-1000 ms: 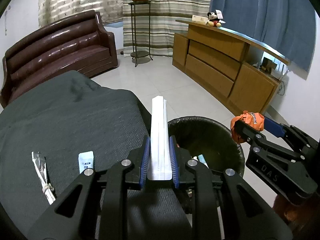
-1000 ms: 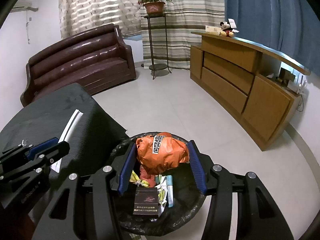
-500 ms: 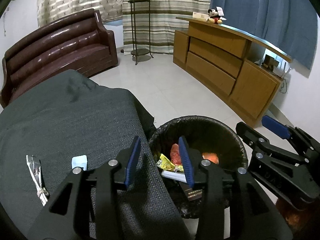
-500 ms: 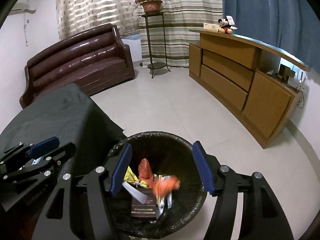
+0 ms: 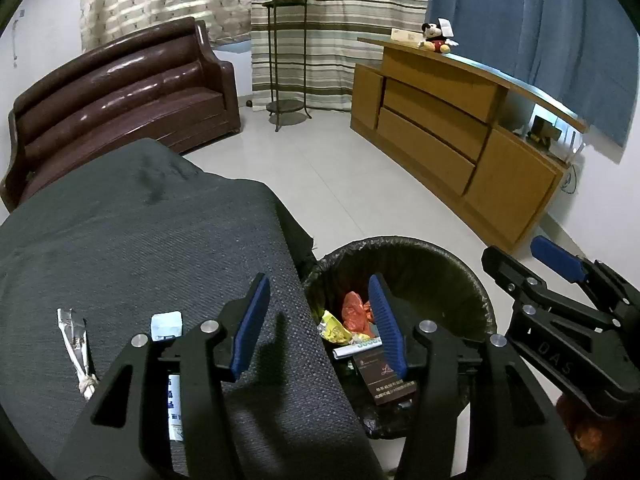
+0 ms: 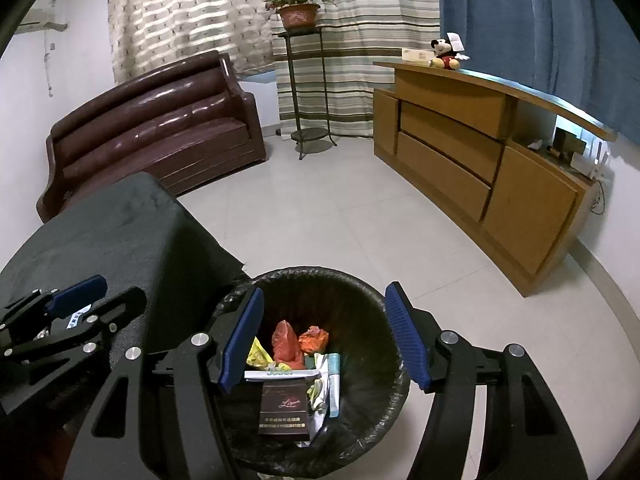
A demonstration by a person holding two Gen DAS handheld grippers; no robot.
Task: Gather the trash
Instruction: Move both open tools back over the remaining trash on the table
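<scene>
A black-lined trash bin [image 5: 400,240] [image 6: 312,270] stands on the floor by the table's corner. Inside lie an orange wrapper [image 6: 314,338], a red wrapper [image 6: 284,342], a long white box [image 6: 276,374] and a dark carton [image 6: 285,404]. My left gripper [image 5: 318,280] [image 6: 120,286] hovers over the table edge and the bin rim; its jaws are opening with nothing between them. Above the bin, my right gripper [image 6: 325,289] [image 5: 512,248] stands open and empty. A small white packet [image 5: 167,324] and a twisted clear wrapper [image 5: 76,352] lie on the dark grey tablecloth [image 5: 140,248].
A brown leather sofa [image 5: 120,92] stands behind the table. A metal plant stand [image 5: 286,60] with a potted plant is at the back. A long wooden cabinet [image 5: 460,132] runs along the right wall. Pale floor tiles [image 6: 340,220] lie between them.
The left gripper let go of the long white box, which now lies in the bin. The right gripper released the orange wrapper, which dropped into the bin. Both jaws stand wider.
</scene>
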